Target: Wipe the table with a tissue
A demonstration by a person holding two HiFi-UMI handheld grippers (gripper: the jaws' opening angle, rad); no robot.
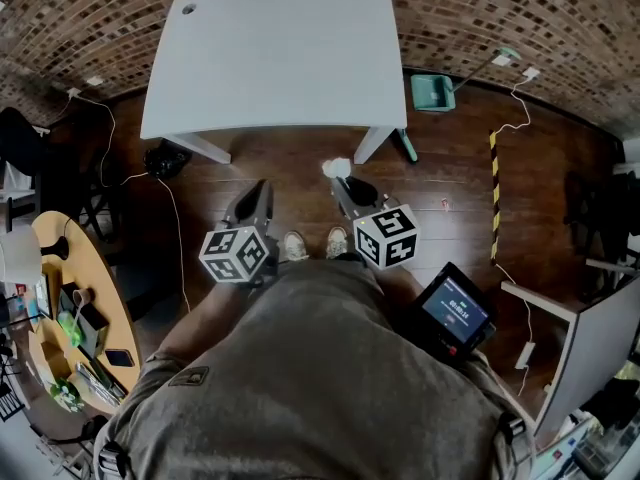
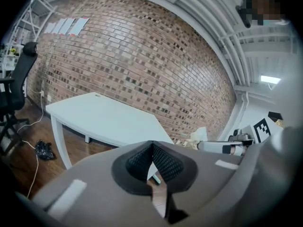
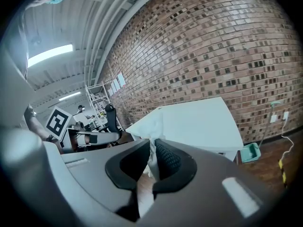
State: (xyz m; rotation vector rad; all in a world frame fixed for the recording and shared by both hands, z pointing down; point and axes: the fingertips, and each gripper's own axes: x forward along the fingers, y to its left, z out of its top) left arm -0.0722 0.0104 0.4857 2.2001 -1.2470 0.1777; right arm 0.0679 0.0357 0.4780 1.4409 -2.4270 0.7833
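A pale blue-white table (image 1: 275, 53) stands ahead against the brick wall, also the table (image 2: 102, 119) and the table (image 3: 199, 122). My right gripper (image 1: 340, 180) is shut on a white tissue (image 1: 336, 167), held in the air short of the table's near edge. In the right gripper view the tissue (image 3: 152, 126) sticks up from between the closed jaws. My left gripper (image 1: 262, 190) hangs beside it, shut with nothing between its pads (image 2: 152, 157). From the left gripper view the tissue (image 2: 199, 136) shows at the right gripper's tip.
A teal dustpan (image 1: 432, 92) lies on the wood floor by the table's right leg. A dark bundle with cables (image 1: 165, 158) sits near the left leg. A cluttered round desk (image 1: 75, 313) is at my left, a white panel (image 1: 590, 353) at my right.
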